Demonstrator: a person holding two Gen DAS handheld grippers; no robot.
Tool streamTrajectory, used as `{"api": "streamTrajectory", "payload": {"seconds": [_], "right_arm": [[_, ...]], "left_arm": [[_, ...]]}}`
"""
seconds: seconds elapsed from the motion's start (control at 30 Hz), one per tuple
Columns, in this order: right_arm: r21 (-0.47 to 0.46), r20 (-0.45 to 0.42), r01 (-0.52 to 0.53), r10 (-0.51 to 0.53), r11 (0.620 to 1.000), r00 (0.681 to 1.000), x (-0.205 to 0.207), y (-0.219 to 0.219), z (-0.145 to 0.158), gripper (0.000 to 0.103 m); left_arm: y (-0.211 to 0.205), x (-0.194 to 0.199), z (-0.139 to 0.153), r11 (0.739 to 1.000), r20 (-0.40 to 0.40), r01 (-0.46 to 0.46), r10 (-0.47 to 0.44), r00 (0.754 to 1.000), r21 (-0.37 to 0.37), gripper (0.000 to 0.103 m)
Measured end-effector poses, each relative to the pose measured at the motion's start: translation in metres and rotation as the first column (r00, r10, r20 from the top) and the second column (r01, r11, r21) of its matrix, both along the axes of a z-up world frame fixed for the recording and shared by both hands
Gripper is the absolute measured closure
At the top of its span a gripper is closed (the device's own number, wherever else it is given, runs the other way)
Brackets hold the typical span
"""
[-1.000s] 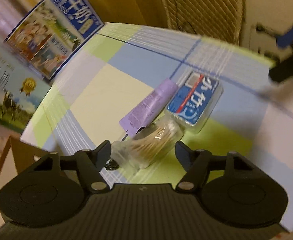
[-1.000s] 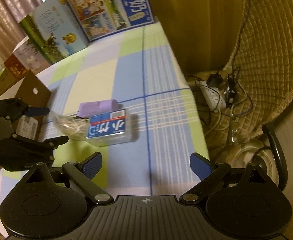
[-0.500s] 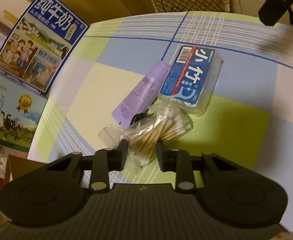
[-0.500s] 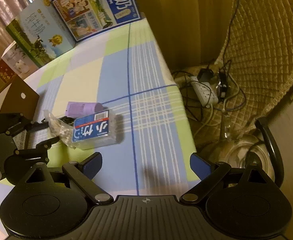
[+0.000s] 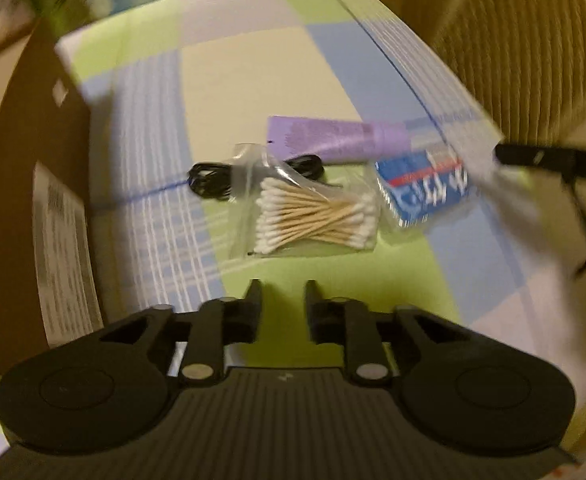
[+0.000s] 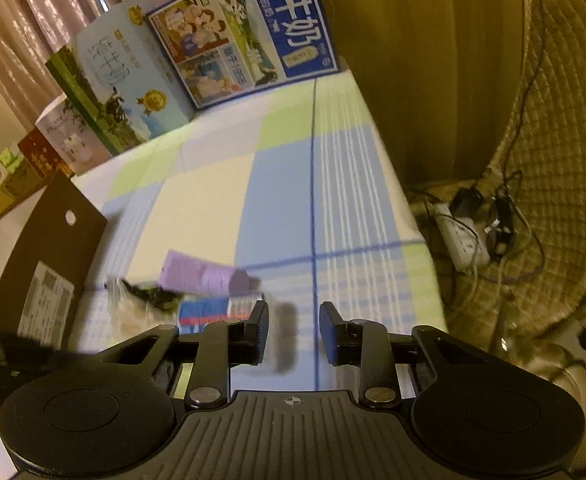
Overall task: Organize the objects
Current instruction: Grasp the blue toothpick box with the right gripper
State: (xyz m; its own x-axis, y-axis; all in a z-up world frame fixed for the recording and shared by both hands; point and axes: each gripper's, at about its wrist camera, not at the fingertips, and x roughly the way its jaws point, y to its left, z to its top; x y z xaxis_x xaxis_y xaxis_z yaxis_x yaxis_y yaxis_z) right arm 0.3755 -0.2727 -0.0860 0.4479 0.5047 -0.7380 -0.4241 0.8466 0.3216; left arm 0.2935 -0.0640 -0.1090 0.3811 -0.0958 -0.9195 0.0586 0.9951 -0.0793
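Checked in green, blue and cream, the cloth-covered desk [image 5: 229, 80] carries one loose huddle near its right edge: one clear bag of cotton swabs [image 5: 313, 220], one coiled black cable [image 5: 213, 180] touching it, one purple tube [image 5: 337, 142] behind, and one blue packet [image 5: 425, 188] just beside, probably gathered for sorting into the brown cardboard box [image 5: 25, 200] at the left. Nearer than the swabs, the left tool [image 5: 280, 292] hangs narrowed on nothing, while the right tool [image 6: 293, 320] is closing, empty, beside the packet; two milk cartons [image 6: 245, 40] stand behind.
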Motion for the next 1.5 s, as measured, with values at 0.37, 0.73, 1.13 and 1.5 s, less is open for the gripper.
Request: {"api": "streamTrajectory", "payload": {"seconds": [0.37,0.73,1.13,1.5], "right_arm": [[0.073,-0.087,-0.068,0.075,0.995,0.993,0.028,0.026,-0.031,0.077],[-0.009,-0.080,-0.214,0.213,0.977,0.974,-0.026,0.002,-0.016,0.060],[0.001,0.005,-0.432,0.432,0.902,0.902,0.005,0.047,-0.029,0.024],[-0.140,0.006,-0.587,0.594,0.797,0.805,-0.047,0.055,-0.025,0.023]], "left_arm": [[0.009,-0.004,0.017,0.988,-0.004,-0.128,0.128,0.992,-0.087,0.060],[0.014,-0.015,0.011,0.988,-0.016,-0.137,0.137,0.990,-0.066,0.059],[0.020,-0.015,0.011,0.986,-0.003,-0.163,0.163,0.987,-0.036,0.057],[0.024,-0.016,0.010,0.985,-0.010,-0.167,0.167,0.986,-0.037,0.055]]}}
